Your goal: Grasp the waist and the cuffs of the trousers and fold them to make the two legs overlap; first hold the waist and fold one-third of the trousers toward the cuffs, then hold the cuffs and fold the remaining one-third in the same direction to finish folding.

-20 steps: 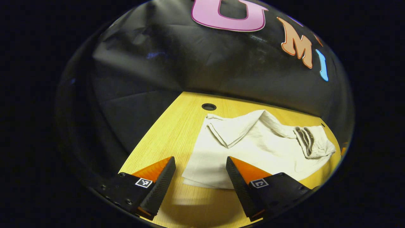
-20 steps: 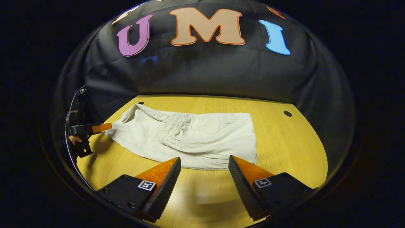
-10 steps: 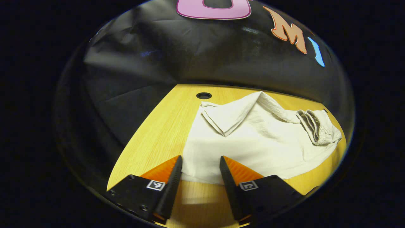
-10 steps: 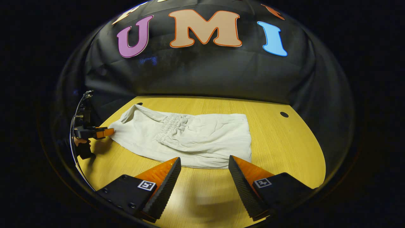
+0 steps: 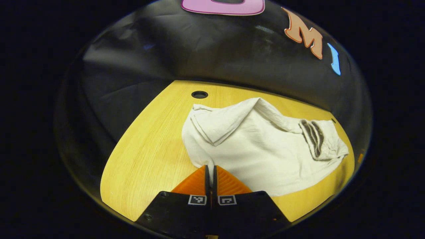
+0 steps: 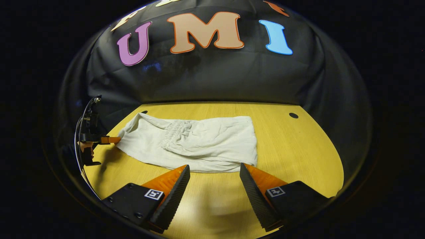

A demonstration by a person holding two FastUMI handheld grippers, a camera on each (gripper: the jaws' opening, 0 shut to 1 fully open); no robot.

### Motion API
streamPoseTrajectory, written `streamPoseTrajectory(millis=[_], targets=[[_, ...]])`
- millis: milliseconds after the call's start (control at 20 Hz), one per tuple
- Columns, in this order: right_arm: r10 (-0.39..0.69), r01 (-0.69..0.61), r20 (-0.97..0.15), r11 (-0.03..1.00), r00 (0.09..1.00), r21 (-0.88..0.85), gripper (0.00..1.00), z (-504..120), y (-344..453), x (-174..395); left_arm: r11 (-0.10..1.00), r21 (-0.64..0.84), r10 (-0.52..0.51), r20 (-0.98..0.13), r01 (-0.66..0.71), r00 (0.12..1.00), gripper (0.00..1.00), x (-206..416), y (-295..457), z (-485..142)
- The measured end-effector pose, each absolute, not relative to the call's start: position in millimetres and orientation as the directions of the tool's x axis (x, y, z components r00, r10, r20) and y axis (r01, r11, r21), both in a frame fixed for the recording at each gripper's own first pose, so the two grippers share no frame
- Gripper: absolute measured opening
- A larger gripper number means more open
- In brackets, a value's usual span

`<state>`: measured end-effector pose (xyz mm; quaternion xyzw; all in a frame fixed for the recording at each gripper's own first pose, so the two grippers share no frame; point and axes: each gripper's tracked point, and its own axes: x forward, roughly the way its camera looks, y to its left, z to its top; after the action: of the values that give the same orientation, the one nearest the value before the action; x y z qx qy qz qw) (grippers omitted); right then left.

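While one left gripper (image 5: 210, 169) pinches one trousers (image 5: 262, 149), right gripper (image 6: 215, 172) gapes

Left gripper view: low and close at one end of the trousers (image 5: 262, 149), facing along them. Right gripper view: farther back over the table (image 6: 298, 149), facing the booth wall. Both share trousers and tabletop.

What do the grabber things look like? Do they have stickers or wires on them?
Each gripper has two pointed, wedge-shaped fingers on chunky black bases. The right gripper and left gripper wear small square black-and-white marker stickers, one per finger base. Farther off in the right gripper view, the left gripper trails a thin curved cable.
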<state>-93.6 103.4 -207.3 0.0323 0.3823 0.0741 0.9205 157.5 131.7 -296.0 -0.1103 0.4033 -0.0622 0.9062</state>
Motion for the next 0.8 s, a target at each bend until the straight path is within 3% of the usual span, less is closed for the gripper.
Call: streamPoseTrajectory(millis=[350,400,450,800], targets=[[0.198,-0.109,-0.685,0.979,0.701,0.172,0.97,-206,75,-94,0.958,-0.278,-0.228,-0.604,0.066,0.764,0.0,187,89,-215],[0.207,-0.113,-0.684,0.977,0.7,0.181,0.92,-207,72,-93,0.957,-0.28,-0.23,-0.585,0.072,0.778,0.0,192,81,-203],[0.215,-0.116,-0.683,0.975,0.698,0.188,0.97,-208,70,-94,0.954,-0.287,-0.239,-0.566,0.082,0.789,0.0,195,72,-189],[0.24,-0.111,-0.663,0.966,0.709,0.232,0.96,-204,25,-94,0.937,-0.313,-0.293,-0.471,0.153,0.832,0.0,216,-1,-118]])
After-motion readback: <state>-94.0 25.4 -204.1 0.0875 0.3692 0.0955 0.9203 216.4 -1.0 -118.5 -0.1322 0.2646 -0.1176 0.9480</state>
